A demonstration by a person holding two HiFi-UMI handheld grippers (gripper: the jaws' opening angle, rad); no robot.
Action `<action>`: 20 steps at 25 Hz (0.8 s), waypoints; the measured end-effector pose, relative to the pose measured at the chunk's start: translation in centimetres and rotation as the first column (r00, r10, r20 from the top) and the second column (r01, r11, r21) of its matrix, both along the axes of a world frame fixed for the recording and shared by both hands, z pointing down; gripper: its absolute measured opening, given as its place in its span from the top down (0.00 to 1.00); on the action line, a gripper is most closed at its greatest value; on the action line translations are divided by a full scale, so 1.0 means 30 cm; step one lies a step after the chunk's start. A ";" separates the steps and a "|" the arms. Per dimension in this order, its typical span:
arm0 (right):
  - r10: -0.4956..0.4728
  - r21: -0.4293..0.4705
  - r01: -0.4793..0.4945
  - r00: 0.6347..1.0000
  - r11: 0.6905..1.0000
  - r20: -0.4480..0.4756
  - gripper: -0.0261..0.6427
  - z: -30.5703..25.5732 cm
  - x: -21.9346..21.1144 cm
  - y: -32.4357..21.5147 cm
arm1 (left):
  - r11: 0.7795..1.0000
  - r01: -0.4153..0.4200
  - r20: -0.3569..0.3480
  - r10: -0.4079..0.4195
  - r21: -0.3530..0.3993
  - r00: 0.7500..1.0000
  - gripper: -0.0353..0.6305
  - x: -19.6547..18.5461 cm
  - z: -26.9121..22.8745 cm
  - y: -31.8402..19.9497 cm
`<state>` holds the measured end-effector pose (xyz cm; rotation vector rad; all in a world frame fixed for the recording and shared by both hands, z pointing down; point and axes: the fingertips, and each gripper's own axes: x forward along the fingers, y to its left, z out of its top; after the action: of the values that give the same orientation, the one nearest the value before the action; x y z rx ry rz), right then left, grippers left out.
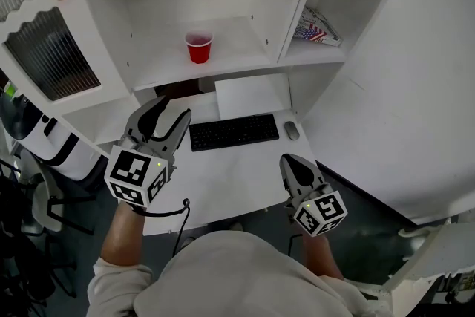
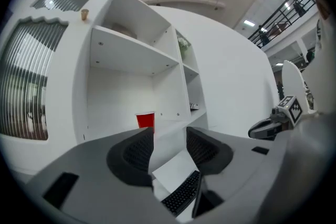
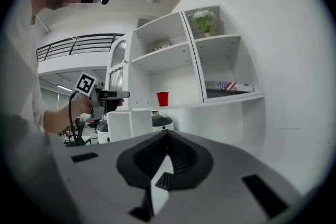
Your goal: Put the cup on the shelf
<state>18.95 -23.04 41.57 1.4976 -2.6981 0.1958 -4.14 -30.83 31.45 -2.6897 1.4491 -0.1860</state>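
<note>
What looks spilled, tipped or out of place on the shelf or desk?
Nothing stands out. The red cup stands upright on the shelf, and the keyboard and mouse lie flat on the desk. No spill shows.

Black keyboard (image 1: pixel 233 131), mouse (image 1: pixel 292 130) just beside, white sheet (image 1: pixel 249 95) behind

One red cup (image 1: pixel 199 47), one keyboard (image 1: pixel 234 132), one mouse (image 1: pixel 292 130), one sheet of paper (image 1: pixel 249 96).
</note>
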 end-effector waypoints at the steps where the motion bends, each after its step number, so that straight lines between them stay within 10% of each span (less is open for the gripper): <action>1: -0.001 0.001 0.001 1.000 1.000 0.000 0.95 -0.001 -0.003 0.000 | 1.000 0.002 0.002 -0.002 0.005 1.000 0.65 -0.004 0.007 0.014; 20: -0.019 0.032 0.019 1.000 0.999 -0.007 0.95 -0.038 -0.038 0.020 | 0.999 0.007 -0.053 -0.005 0.033 0.999 0.93 -0.073 0.128 0.172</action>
<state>17.82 -22.44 40.43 1.4778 -2.7217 0.1470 -6.34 -25.66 35.29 -2.6840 1.4610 -0.0918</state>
